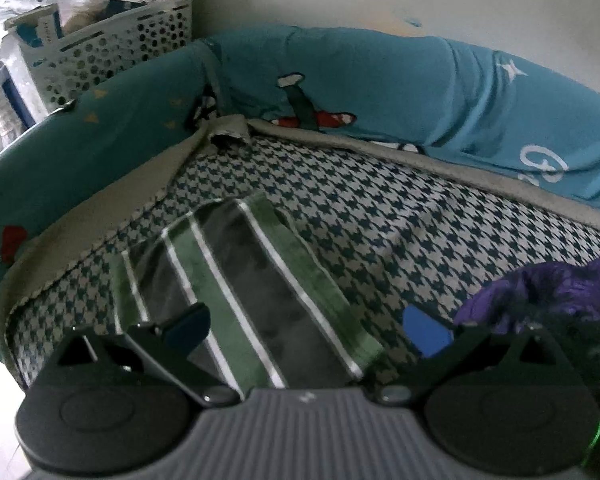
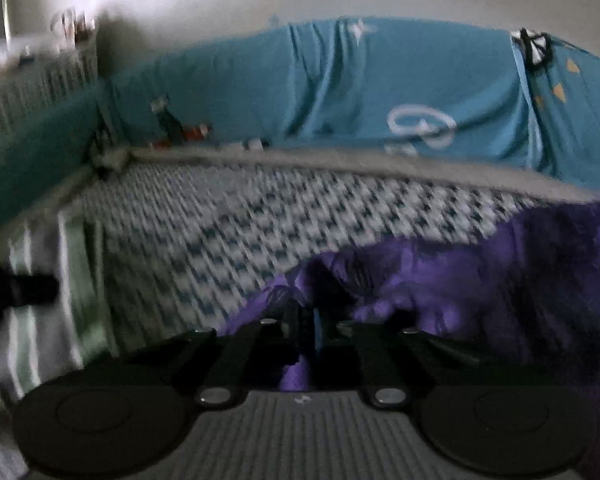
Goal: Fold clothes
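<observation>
Right claw [image 2: 314, 334] pinches purple garment [image 2: 480, 280]; left claw [image 1: 308, 330] gapes.

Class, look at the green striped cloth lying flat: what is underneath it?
The green striped cloth lies on a houndstooth cover, which shows all around it. What lies below that cover is hidden. The open left gripper hovers over the cloth.

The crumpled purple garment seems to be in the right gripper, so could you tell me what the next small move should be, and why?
Probably lift the crumpled purple garment slightly and draw it onto the bare houndstooth bedsheet. The right gripper looks shut on a bunched edge, while the left gripper is open above the folded green striped cloth, so it is free to take a second corner.
</observation>
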